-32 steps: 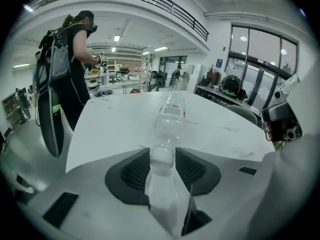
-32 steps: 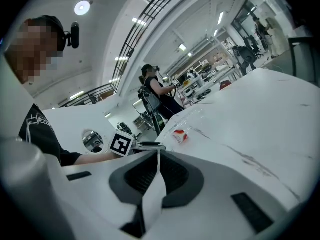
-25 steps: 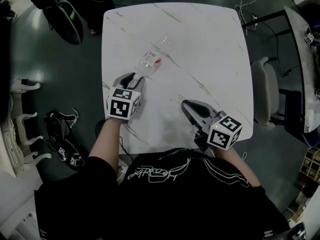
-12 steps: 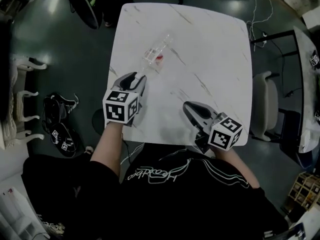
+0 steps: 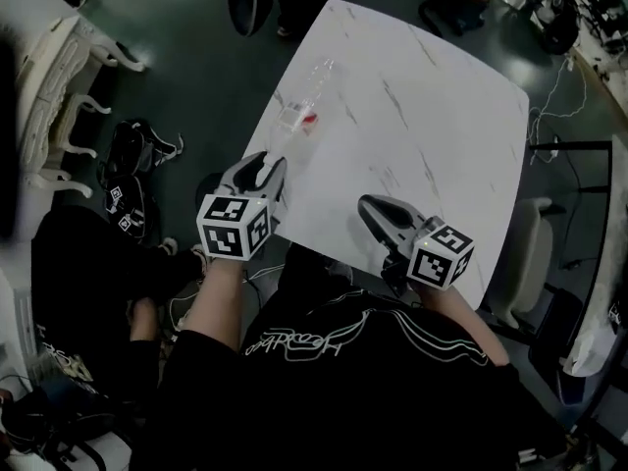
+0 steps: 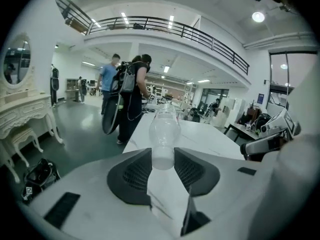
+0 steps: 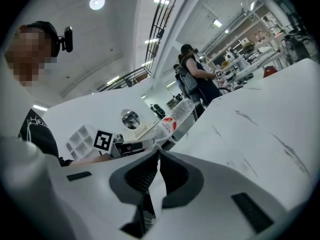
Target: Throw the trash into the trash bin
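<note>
A clear plastic bottle with a red label sticks out from my left gripper, over the left edge of the white marble table. In the left gripper view one end of the bottle sits between the pads of the left gripper, which press on it from both sides. My right gripper is shut and empty above the table's near edge. The right gripper view shows its jaws closed, with the bottle beyond them to the left.
White carved furniture stands at the far left. Dark shoes and marker-tagged items lie on the floor beside the table. Two people stand past the table's far end. A white chair is at the right.
My left gripper has moved toward the table's left edge with the bottle in it, and the bottle has come up off the tabletop. The head view has swung round. The right gripper has shifted slightly.
</note>
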Available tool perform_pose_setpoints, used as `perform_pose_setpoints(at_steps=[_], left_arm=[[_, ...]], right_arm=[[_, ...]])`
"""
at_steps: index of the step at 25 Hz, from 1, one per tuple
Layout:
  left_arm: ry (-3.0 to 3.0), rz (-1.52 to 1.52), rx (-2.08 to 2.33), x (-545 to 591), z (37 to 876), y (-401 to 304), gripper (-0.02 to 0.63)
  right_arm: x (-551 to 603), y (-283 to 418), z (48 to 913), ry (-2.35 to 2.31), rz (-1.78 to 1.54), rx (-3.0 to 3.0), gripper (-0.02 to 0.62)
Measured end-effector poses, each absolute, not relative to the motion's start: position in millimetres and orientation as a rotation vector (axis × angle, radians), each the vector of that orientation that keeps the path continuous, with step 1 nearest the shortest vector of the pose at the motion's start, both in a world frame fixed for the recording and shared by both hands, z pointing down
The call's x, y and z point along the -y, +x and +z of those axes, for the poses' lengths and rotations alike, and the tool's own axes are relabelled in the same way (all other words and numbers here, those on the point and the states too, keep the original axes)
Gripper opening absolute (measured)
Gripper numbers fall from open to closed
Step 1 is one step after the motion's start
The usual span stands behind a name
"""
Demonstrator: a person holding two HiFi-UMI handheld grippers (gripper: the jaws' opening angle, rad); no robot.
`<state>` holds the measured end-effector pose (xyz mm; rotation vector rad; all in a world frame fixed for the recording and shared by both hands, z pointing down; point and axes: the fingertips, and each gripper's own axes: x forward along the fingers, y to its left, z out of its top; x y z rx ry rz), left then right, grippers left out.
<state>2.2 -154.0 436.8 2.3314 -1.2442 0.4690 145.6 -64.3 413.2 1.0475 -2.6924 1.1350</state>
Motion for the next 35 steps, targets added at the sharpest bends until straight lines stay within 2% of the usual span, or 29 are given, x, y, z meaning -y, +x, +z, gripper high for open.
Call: perform_pose_setpoints(at_steps=[10,19,35], left_arm=[[2.057,0.373,1.601,61,428,-120,0.137],[1.836,0.315,1.714,38,456,-205,0.137],[1.591,0.525,1.605,56,604,-339,0.137]], right_arm=[[47,59,410,0.657,1.098,2.775,0.040],[46,7,430,0.570,1.148,2.729,0.038],[96,-116,461,0.687,1.211,2.608,0.040]])
